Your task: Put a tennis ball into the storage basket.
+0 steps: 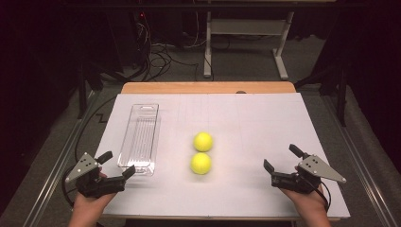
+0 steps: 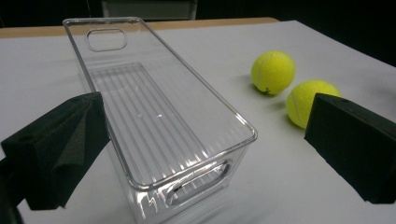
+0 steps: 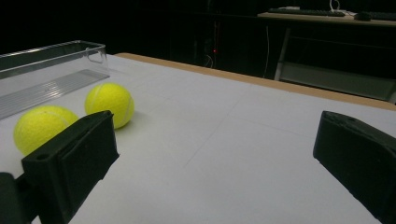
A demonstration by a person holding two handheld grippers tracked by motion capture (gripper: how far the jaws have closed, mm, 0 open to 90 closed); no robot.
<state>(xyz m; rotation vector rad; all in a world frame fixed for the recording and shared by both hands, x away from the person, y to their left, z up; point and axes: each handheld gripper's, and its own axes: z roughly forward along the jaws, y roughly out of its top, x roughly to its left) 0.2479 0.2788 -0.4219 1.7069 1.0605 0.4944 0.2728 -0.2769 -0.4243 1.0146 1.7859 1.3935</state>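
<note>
Now both claws wide open, empty, left claw beside clear bin, right claw near table edge

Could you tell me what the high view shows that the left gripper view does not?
High view alone: both of the person's hands, the right hand-held gripper with jaws apart, and the floor with cables beyond the table.
Left gripper view alone: a close look along the open left hand-held gripper at the clear bin's ribbed floor and near handle slot.
Both: the bin, empty, and two tennis balls beside it.
</note>
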